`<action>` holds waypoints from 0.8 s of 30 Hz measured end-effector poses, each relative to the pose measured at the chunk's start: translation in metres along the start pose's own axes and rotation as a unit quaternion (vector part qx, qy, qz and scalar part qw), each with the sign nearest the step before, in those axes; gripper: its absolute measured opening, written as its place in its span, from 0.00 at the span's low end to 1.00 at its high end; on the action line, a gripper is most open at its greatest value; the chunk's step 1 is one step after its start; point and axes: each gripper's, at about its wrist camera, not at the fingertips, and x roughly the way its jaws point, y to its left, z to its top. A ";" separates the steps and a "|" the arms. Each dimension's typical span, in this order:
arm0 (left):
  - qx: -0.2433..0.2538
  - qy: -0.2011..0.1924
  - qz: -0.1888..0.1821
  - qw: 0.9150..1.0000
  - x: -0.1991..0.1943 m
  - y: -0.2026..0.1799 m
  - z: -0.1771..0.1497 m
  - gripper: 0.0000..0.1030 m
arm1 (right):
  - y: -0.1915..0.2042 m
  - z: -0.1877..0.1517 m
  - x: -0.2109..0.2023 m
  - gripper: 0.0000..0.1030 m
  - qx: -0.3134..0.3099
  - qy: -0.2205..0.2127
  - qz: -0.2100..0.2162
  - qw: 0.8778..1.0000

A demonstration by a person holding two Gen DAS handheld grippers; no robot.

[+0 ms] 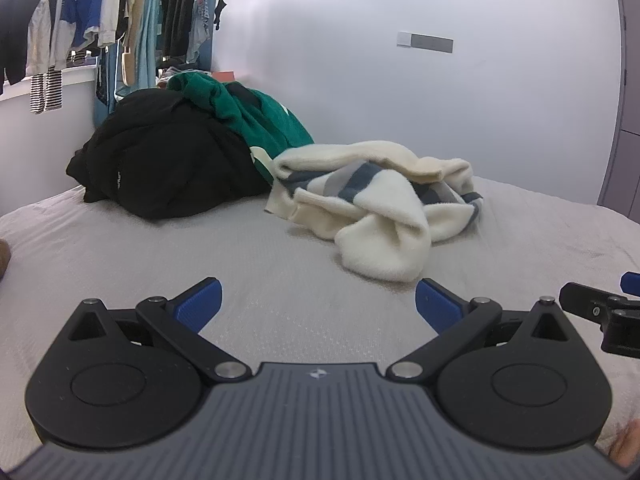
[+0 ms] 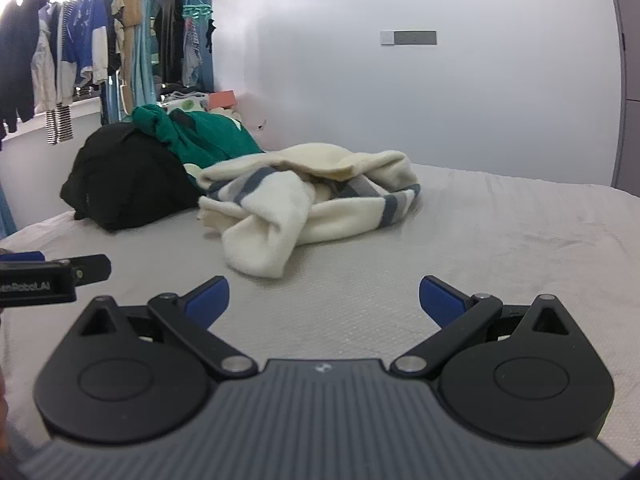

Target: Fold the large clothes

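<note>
Fingers spread wide and empty on both the left gripper [image 1: 318, 300] and right gripper [image 2: 324, 298], short of the crumpled cream sweater [image 1: 376, 204] on the bed [image 1: 160, 248]. Folding appears not yet begun; next likely comes reaching the sweater to spread it flat.

White lettering on the side of the left gripper [image 2: 54, 276], at the left edge of the right wrist view, reads partly "enRoboLAI"; its start is cut off. A small white tag on the black garment [image 1: 119, 178] is too blurred to read.
</note>
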 end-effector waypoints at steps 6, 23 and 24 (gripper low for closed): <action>0.005 -0.004 -0.013 1.000 0.029 -0.004 0.013 1.00 | -0.003 0.011 0.019 1.00 -0.001 0.003 -0.007 1.000; 0.047 0.010 -0.013 0.999 0.127 -0.028 0.041 1.00 | -0.038 0.045 0.083 1.00 0.036 0.018 0.003 0.999; 0.048 0.009 -0.015 0.999 0.134 -0.029 0.044 1.00 | -0.041 0.047 0.089 1.00 0.037 0.018 0.000 0.999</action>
